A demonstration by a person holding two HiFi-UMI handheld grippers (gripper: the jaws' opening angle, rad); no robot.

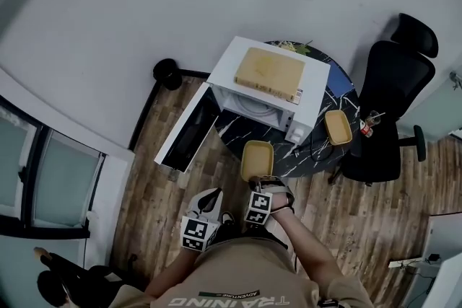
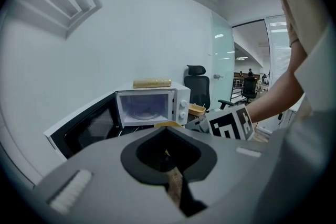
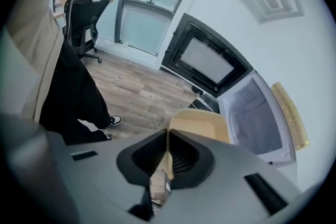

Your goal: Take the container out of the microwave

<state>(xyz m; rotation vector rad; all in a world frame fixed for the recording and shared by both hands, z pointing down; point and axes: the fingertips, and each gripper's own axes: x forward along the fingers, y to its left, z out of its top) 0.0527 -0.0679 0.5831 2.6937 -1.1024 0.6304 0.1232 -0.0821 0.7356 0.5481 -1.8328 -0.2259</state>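
Observation:
The white microwave [image 1: 268, 94] stands on a dark marble table [image 1: 341, 93] with its door [image 1: 186, 133] swung open to the left and its cavity [image 2: 144, 106] looking empty. A yellow container [image 1: 256, 158] rests on the table in front of it. My right gripper [image 1: 265, 184] is at the container's near edge; in the right gripper view its jaws [image 3: 168, 135] are shut on the rim of the container [image 3: 202, 123]. My left gripper [image 1: 210, 201] hangs to the left over the floor, and its jaws [image 2: 166, 129] are shut with nothing between them.
A wooden board [image 1: 269, 74] lies on top of the microwave. A second yellow container [image 1: 337, 127] and a small bottle [image 1: 367, 125] sit at the table's right side. A black office chair [image 1: 393, 108] stands right of the table. A black round object [image 1: 167, 73] is by the wall.

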